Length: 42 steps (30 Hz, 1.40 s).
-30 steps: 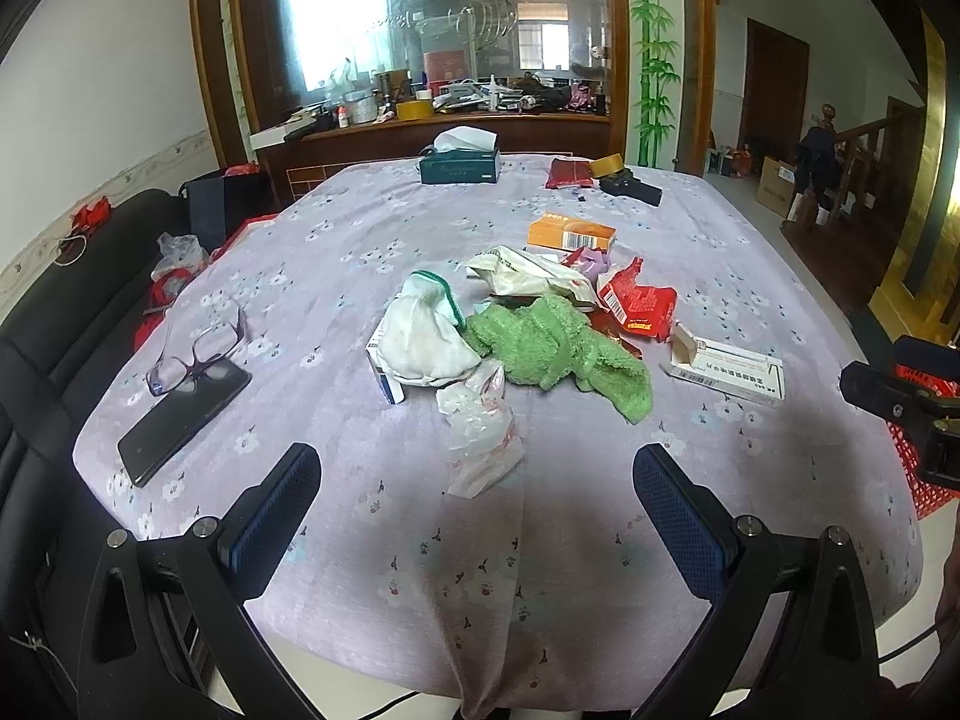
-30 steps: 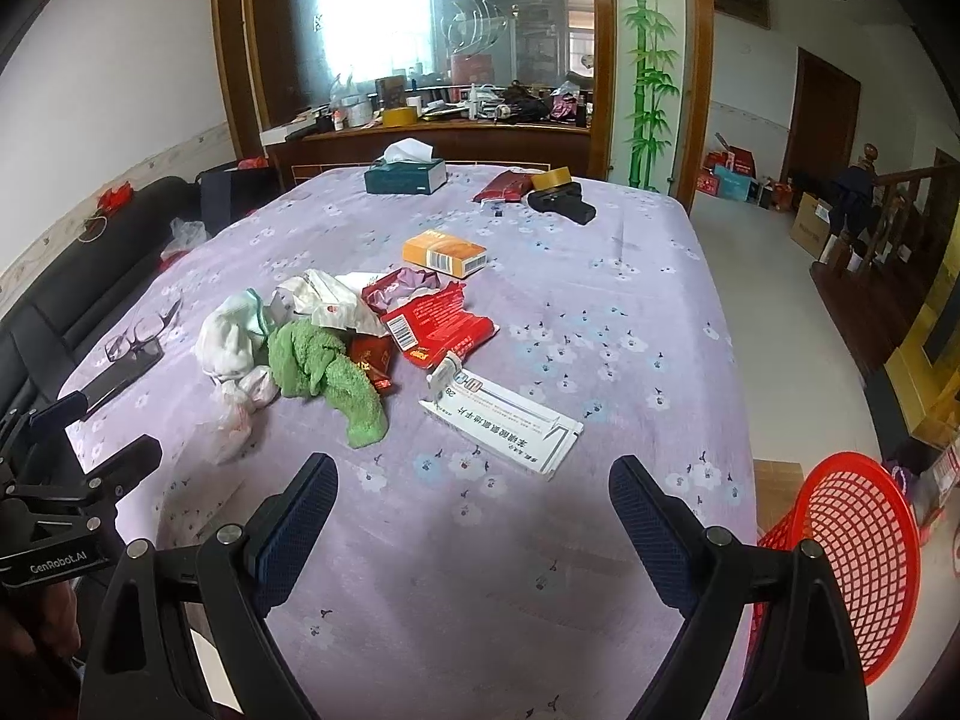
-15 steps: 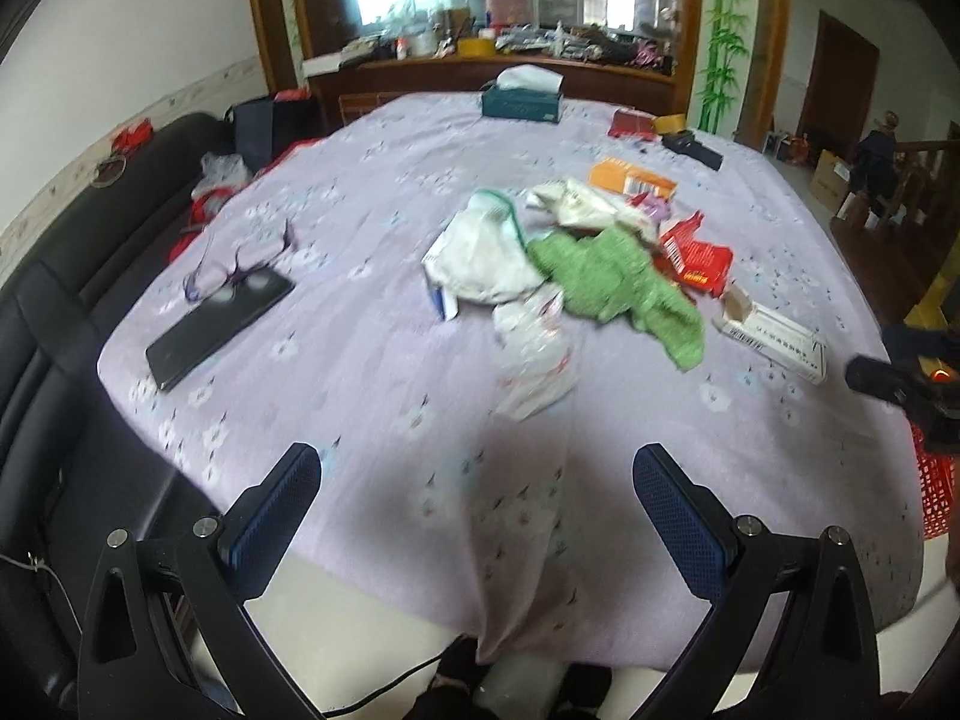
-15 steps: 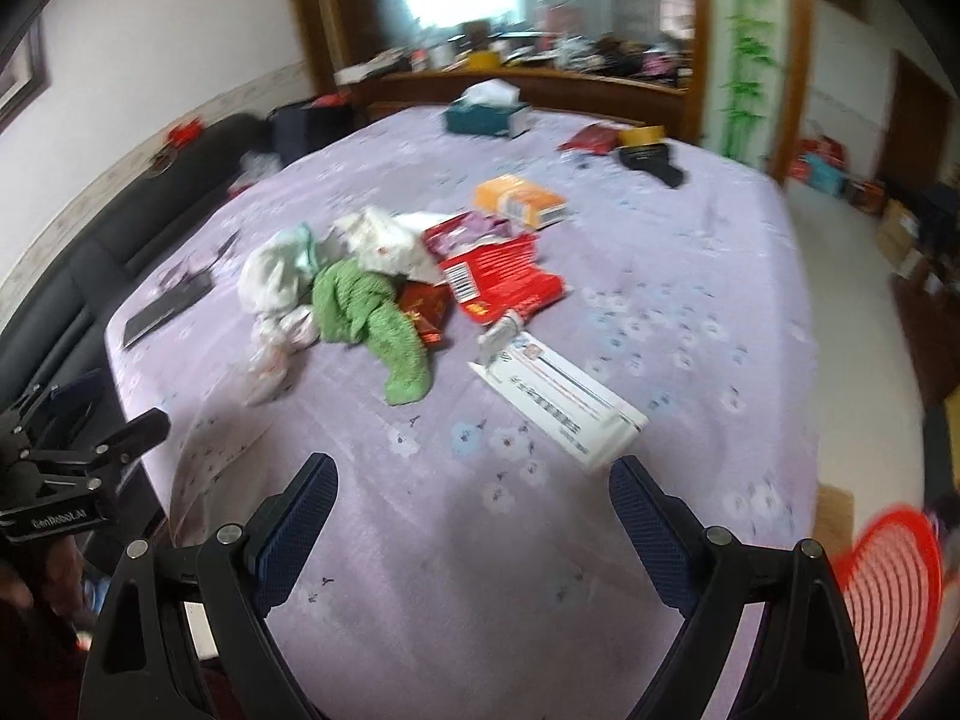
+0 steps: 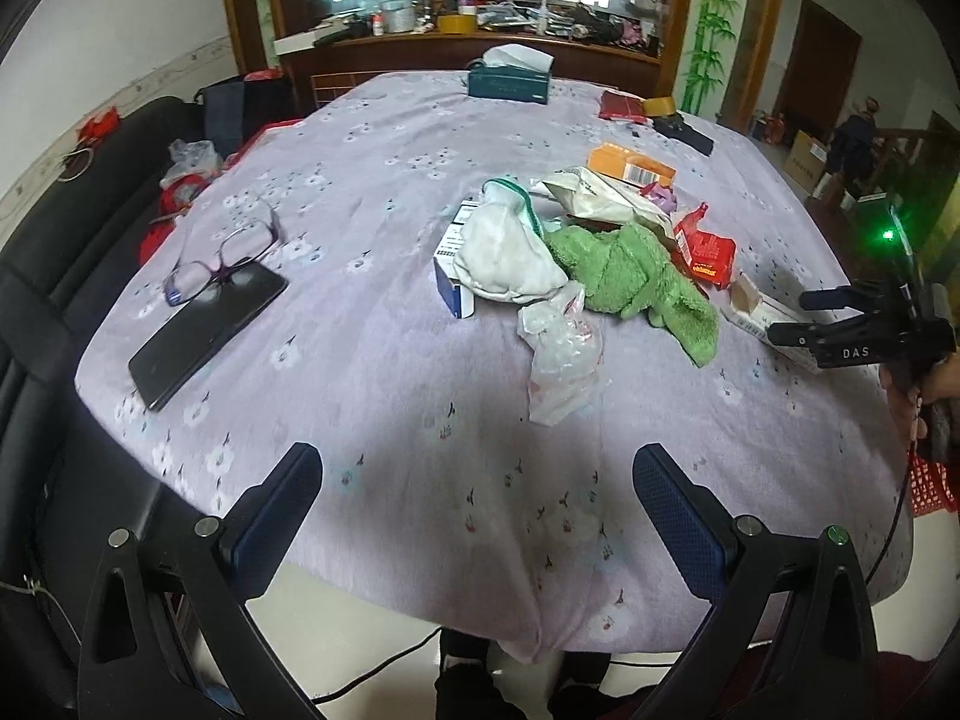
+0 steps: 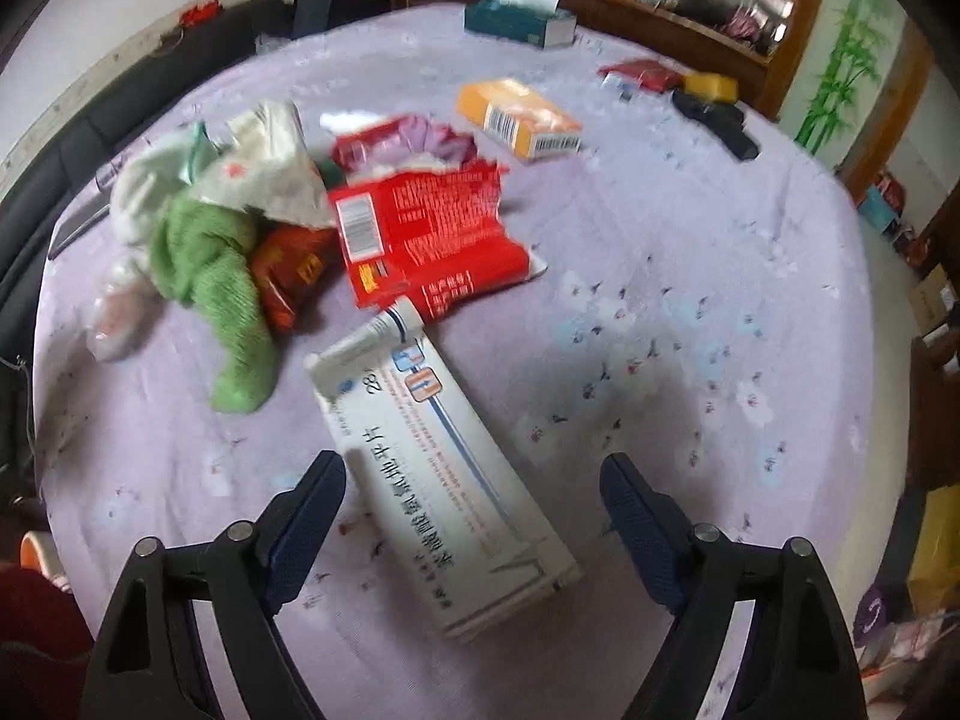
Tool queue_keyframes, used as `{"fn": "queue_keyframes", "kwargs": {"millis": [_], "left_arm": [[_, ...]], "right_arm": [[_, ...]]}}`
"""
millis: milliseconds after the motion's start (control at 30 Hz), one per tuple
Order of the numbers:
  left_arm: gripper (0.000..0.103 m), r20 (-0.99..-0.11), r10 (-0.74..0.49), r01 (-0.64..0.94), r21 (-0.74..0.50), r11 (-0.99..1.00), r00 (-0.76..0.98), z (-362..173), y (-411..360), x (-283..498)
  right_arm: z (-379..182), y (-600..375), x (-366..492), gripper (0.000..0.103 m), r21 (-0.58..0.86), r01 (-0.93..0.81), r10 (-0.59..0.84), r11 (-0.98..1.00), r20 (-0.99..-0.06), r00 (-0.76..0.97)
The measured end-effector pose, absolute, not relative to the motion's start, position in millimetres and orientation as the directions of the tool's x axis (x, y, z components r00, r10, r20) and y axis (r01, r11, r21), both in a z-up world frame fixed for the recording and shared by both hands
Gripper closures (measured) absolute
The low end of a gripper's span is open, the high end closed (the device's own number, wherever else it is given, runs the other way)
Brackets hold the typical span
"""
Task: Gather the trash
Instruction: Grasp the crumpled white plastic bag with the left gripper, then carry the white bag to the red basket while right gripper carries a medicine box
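Note:
A pile of trash lies mid-table on the lilac cloth [image 5: 384, 138]: a crumpled clear bag [image 5: 561, 354], a white cloth bag [image 5: 507, 252], a green towel [image 5: 636, 276], red wrappers [image 6: 420, 228] and an orange box [image 6: 519, 117]. A long white medicine box [image 6: 444, 480] lies nearest my right gripper [image 6: 471, 504], which is open, its jaws on either side of the box's near half just above it. My left gripper [image 5: 477, 507] is open and empty over the table's near edge, short of the clear bag. The right gripper also shows in the left wrist view [image 5: 840, 330].
Glasses [image 5: 225, 255] rest on a black phone [image 5: 207, 330] at the left. A tissue box [image 5: 509, 81] and small dark items stand at the far end. A black sofa [image 5: 36, 252] runs along the left. A red basket [image 5: 930, 483] sits on the floor at right.
My right gripper has dropped forward and down over the white medicine box. My left gripper has moved slightly closer to the table and the pile.

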<state>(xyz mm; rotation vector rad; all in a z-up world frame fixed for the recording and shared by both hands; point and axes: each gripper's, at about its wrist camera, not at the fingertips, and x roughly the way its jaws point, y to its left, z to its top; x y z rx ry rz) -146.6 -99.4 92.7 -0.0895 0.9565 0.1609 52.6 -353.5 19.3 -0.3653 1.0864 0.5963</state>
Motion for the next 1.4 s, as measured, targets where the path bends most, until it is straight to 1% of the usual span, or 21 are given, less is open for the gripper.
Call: {"fn": "queue_keyframes", "kwargs": {"millis": [67,167,200,267,367,533,600,633,733,833,867,900,933,1000,1100,1267,1400], "left_arm": [[0.0,-0.823,0.088,-0.17,-0.011,0.985,0.562,90.5,-95.7,-139.4],[0.0,-0.835,0.056,-0.169,-0.044,0.985,0.547,85.7,-90.3,-125.7],[0.0,-0.839,0.045,-0.168,-0.056,0.984,0.542,84.0,-89.5,-120.2],[0.0,-0.844,0.03,-0.159,-0.066,0.985,0.536,80.7,-90.9,-109.0],[0.003,-0.853,0.01,-0.131,-0.069,0.989,0.523,73.5,-97.3,-89.8],[0.006,-0.873,-0.014,-0.098,-0.071,0.993,0.487,58.4,-108.2,-63.1],[0.015,-0.885,-0.02,-0.084,-0.067,0.994,0.466,50.6,-112.6,-53.6],[0.018,-0.892,-0.014,-0.081,-0.057,0.995,0.453,46.3,-114.2,-49.2],[0.031,-0.908,-0.015,-0.083,-0.054,0.995,0.418,31.5,-115.2,-38.1],[0.047,-0.921,-0.031,-0.08,-0.067,0.995,0.388,18.6,-114.5,-30.9],[0.05,-0.92,-0.021,-0.075,-0.055,0.996,0.392,17.1,-115.7,-30.5],[0.058,-0.917,-0.014,-0.065,-0.043,0.997,0.4,17.5,-117.7,-30.6],[0.062,-0.915,-0.013,-0.052,-0.038,0.998,0.403,17.8,-119.4,-31.2],[0.065,-0.913,-0.028,-0.036,-0.046,0.998,0.406,20.1,-121.4,-34.5],[0.066,-0.906,-0.076,0.004,-0.081,0.997,0.416,26.0,-127.2,-47.0],[0.066,-0.881,-0.146,0.154,-0.085,0.984,0.451,40.7,-153.6,-69.7],[0.066,-0.843,-0.21,0.264,-0.084,0.961,0.496,56.1,-174.0,-80.3]], "right_arm": [[16.3,-351.7,54.2,0.019,0.025,-0.613,0.276,0.789,-0.907,0.319],[11.7,-345.3,50.2,0.032,0.033,-0.604,0.261,0.796,-0.919,0.295],[11.4,-342.9,46.7,0.035,0.02,-0.598,0.246,0.801,-0.922,0.298],[12.3,-341.7,38.6,0.035,0.033,-0.561,0.236,0.827,-0.927,0.293],[15.7,-341.9,22.6,0.039,0.063,-0.512,0.24,0.857,-0.927,0.288],[32.1,-352.2,-7.6,0.04,0.186,-0.376,0.31,0.908,-0.902,0.302],[42.9,-355.2,-20.4,0.04,0.22,-0.34,0.332,0.914,-0.888,0.318],[47.5,-356.9,-24.6,0.04,0.232,-0.329,0.341,0.915,-0.882,0.326],[61.9,-364.3,-39.2,0.04,0.258,-0.294,0.356,0.92,-0.864,0.356],[73.3,-373.2,-49.7,0.04,0.271,-0.252,0.354,0.929,-0.852,0.387],[75.6,-375.8,-52.2,0.04,0.273,-0.239,0.35,0.932,-0.85,0.393],[76.1,-378.9,-53.4,0.04,0.273,-0.227,0.345,0.935,-0.849,0.4],[76.8,-380.7,-55.6,0.04,0.272,-0.215,0.339,0.938,-0.848,0.406],[77.5,-384.7,-60.5,0.04,0.281,-0.185,0.334,0.942,-0.847,0.413],[77.0,-390.3,-67.4,0.04,0.304,-0.142,0.335,0.942,-0.842,0.422],[75.5,-391.2,-79.2,0.04,0.31,-0.097,0.321,0.946,-0.845,0.427],[74.1,-391.9,-83.9,0.04,0.311,-0.063,0.306,0.948,-0.847,0.435]]}}
